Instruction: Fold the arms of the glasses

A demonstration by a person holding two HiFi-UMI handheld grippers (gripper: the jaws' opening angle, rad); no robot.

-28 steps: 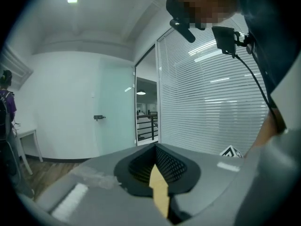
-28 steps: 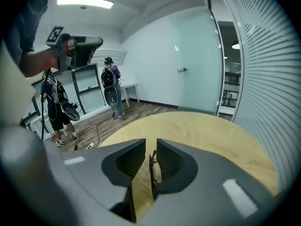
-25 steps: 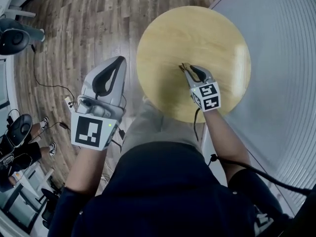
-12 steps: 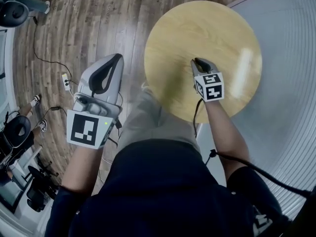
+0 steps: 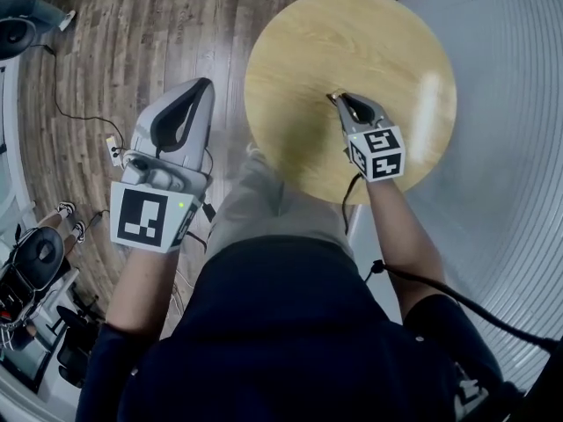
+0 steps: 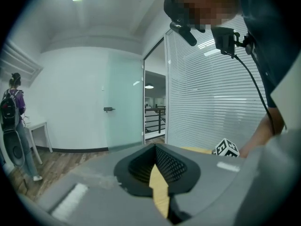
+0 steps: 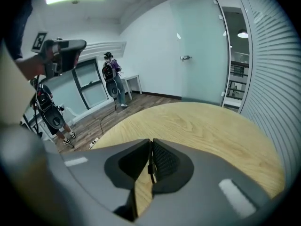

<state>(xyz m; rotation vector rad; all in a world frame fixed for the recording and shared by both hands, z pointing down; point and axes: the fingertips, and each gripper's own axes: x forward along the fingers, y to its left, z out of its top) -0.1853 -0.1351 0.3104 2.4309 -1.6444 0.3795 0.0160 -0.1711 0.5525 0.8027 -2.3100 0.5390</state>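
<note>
In my head view the right gripper (image 5: 335, 98) reaches over the round wooden table (image 5: 352, 33), its tip near the middle of the top and angled down at it. Its jaws have just been closing. In the right gripper view they stand almost together, with only a sliver of gap, and a thin dark strip is pinched upright between the pads. I take that strip for one arm of the glasses (image 7: 151, 166). The rest of the glasses I cannot make out: from above, only a small brownish bit pokes out at the gripper's tip, just over the tabletop, and the gripper body covers everything else. The left gripper (image 5: 208, 84) hangs off the table's near-left edge, above the plank floor (image 5: 132, 25), well apart from the right one. In the left gripper view its jaws meet at the tips with nothing held between them. A wall of pale slatted blinds (image 5: 510, 104) runs along the far right of the table. Across the room, a person with a backpack (image 7: 112, 74) stands by a small white table.
</note>
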